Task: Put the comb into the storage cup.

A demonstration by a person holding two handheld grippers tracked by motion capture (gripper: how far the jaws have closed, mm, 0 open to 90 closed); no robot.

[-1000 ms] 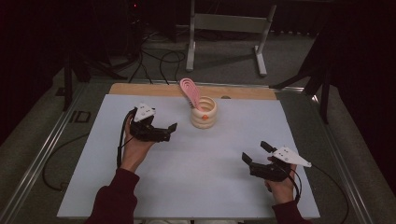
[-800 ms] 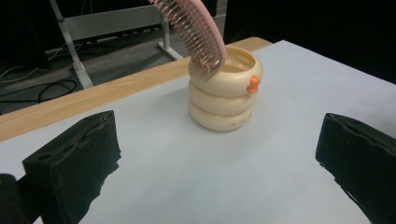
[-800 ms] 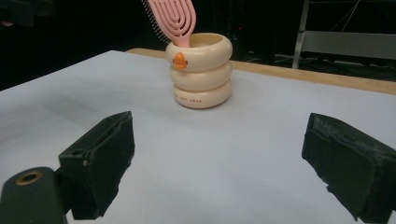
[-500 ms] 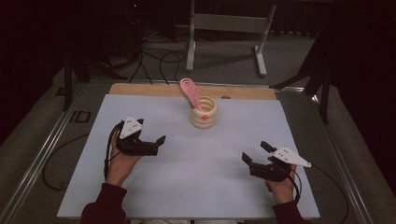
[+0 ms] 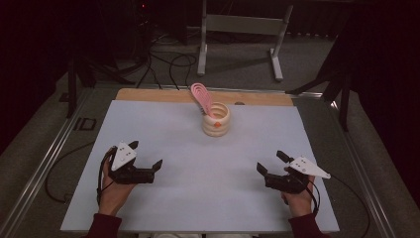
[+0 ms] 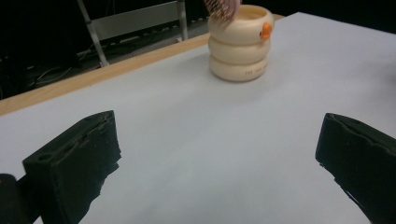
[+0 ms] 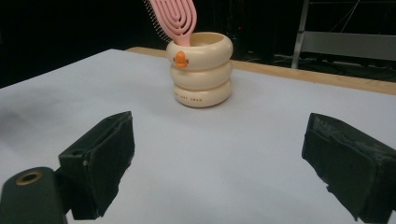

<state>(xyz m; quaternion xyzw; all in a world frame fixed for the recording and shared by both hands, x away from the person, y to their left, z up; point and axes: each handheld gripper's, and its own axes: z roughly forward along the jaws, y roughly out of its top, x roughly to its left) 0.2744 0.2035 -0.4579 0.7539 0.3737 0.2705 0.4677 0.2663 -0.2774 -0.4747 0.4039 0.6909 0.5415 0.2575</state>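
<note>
The left tool [image 5: 147, 167] has drawn back, released, from the hairbrush [image 5: 202, 96] standing tilted in its ringed holder [image 5: 216, 121]; right tool [image 5: 271, 162] equally far, released.

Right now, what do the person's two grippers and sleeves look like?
Both the left gripper and the right gripper are black with blocky two-jaw tips, each topped by a pale three-cornered plate and trailing a black cable. The sleeves are dark red.

1 cream holder [image 5: 216, 121], 1 pink brush [image 5: 202, 96], 2 grippers: left [image 5: 145, 154], right [image 5: 270, 162].
</note>
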